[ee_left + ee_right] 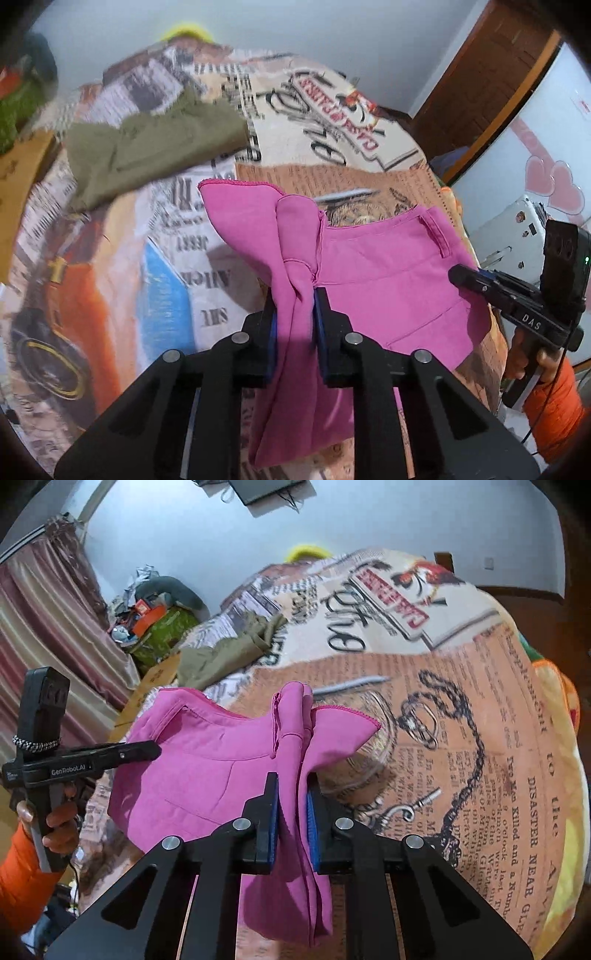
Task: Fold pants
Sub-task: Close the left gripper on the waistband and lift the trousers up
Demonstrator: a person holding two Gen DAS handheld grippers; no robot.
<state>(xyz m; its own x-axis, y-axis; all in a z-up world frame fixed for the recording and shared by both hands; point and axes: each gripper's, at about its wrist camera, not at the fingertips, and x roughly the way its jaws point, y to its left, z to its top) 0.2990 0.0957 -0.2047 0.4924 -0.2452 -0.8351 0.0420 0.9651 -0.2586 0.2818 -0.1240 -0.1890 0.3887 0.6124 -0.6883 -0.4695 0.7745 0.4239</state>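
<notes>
While both grippers are clamped on it, the pink pants [373,280] hang slack between them, raised off the printed bedspread [173,258] at the near edge of the bed.

Nearest in the left wrist view, the left gripper [294,295] is clenched on a bunched wad of pink cloth; the blue pads [318,325] press it from both sides and loose fabric spills below the jaws. In the right wrist view the right gripper [291,794] likewise pinches a gathered fold, pads squeezed onto it. Each hold sits at one outer end of the garment, near the waistband side; a belt loop shows on the span between them.

Handling judgement: fabric is light, thin and fully limp. It sags in the middle, creases where pinched, and will not keep any shape unsupported. Not slippery enough to escape the pads, not fragile. Best holds are the hemmed or waistband corners, where doubled seams give the jaws something firm; a pinch on single-layer cloth would drag and bunch.

Further off, to the left on the bedspread, an olive garment [147,151] lies crumpled, well apart from the pants. Beyond the bed, a pile of clutter [155,616] sits against the wall beside a striped curtain [48,627].
</notes>
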